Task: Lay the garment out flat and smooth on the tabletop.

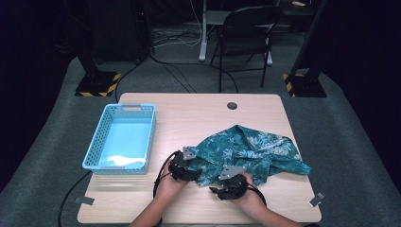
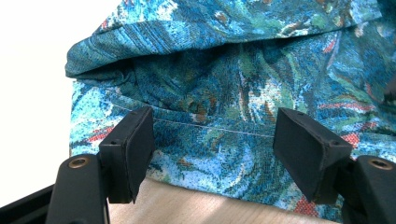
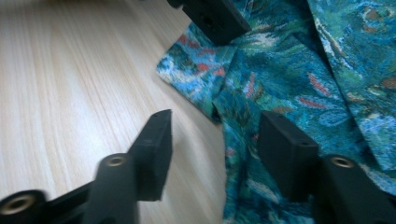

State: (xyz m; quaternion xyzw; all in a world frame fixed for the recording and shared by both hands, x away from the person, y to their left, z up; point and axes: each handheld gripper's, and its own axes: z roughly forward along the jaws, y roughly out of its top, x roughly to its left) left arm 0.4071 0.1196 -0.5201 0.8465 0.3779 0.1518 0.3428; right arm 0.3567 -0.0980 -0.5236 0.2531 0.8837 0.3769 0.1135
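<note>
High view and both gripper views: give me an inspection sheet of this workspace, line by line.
Surface: light wooden table, round hole near the far edge.
Job's things: teal flower-print shirt lying crumpled on the table's right half.
Clutter: blue basket at left; grey tape tabs near the front corners.
Grippers: left gripper at the shirt's near-left edge, jaws open with the hem between them, not pressed; right gripper at the near edge, jaws open, one over bare wood, one over cloth.
Cables: black cable looping from the left gripper.
Surroundings: grey carpet, black folding chair, stand bases with yellow-black stripes.
</note>
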